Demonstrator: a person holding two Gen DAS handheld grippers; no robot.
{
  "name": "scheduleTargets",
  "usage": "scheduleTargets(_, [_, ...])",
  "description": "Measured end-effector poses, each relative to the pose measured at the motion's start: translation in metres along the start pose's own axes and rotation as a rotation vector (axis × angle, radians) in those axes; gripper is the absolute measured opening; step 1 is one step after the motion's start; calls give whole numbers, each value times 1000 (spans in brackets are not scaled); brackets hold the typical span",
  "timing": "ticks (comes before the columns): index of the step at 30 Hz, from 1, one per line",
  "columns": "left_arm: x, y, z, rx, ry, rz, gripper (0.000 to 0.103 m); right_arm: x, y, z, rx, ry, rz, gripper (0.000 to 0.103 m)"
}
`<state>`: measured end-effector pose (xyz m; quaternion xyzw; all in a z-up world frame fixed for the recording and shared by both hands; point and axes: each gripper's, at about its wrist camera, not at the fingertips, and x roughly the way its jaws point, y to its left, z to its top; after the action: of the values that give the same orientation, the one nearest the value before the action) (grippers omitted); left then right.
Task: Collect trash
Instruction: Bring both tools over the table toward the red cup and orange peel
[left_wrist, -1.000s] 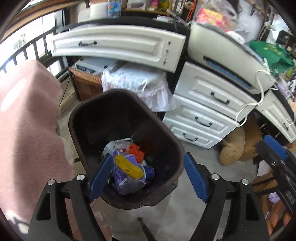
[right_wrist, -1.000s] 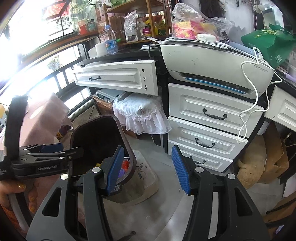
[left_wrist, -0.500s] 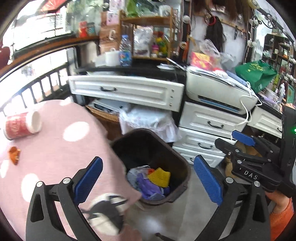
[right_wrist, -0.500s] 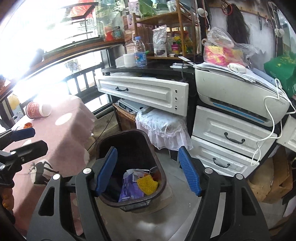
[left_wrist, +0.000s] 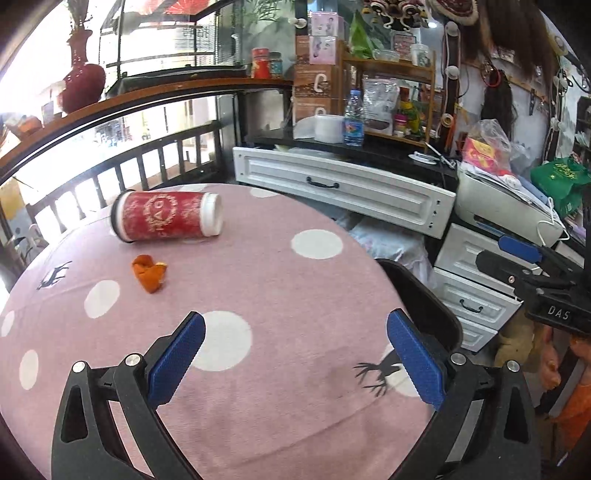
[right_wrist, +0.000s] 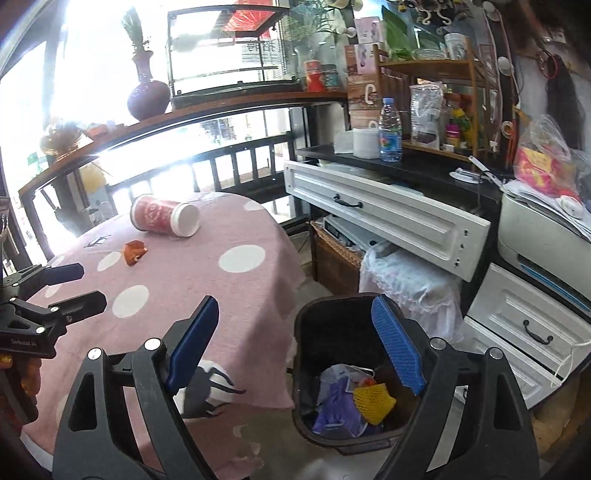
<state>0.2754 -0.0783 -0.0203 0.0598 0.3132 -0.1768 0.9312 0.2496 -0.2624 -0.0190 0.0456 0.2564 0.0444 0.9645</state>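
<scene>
Left wrist view: the left gripper (left_wrist: 295, 354), jaws spread and empty, hovers over a pink polka-dot tablecloth (left_wrist: 280, 280) where a red cup (left_wrist: 166, 220) lies on its side near what looks like an orange scrap (left_wrist: 149, 274). Right wrist view: the right gripper (right_wrist: 295, 347), jaws spread, hangs above a dark trash bin (right_wrist: 321, 325) holding wrappers (right_wrist: 351, 400) beside the table.

1. On my right gripper (left_wrist: 554, 291), as seen from my left wrist camera, white letters "DAS" stand on the black body near the handle.
2. On my left gripper (right_wrist: 51, 295), seen from my right wrist camera, there is a small white word on the black body, too small for me to read.
3. The red cup (left_wrist: 166, 220) lying on its side on the surface carries pale lettering inside a wreath; I cannot make out the letters.
4. The water bottle (right_wrist: 390, 130) on the black counter has a label, its print unreadable.
</scene>
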Motion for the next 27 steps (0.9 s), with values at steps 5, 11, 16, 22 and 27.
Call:
scheduleTargets(5, [-5, 43, -11, -37, 25, 104, 97, 12, 36, 11, -54, 9, 64, 85])
scheduleTargets(11, [-4, 95, -18, -120, 64, 135, 97, 22, 71, 20, -103, 21, 127, 86])
scheduleTargets(16, [10, 133, -11, -247, 84, 110, 97, 25, 83, 22, -129, 26, 145, 86])
scheduleTargets(22, [43, 154, 8, -310, 106, 101, 81, 28, 86, 22, -143, 38, 146, 86])
scheduleTargets(27, [78, 162, 22, -333, 145, 89, 71, 37, 86, 23, -164, 56, 139, 86])
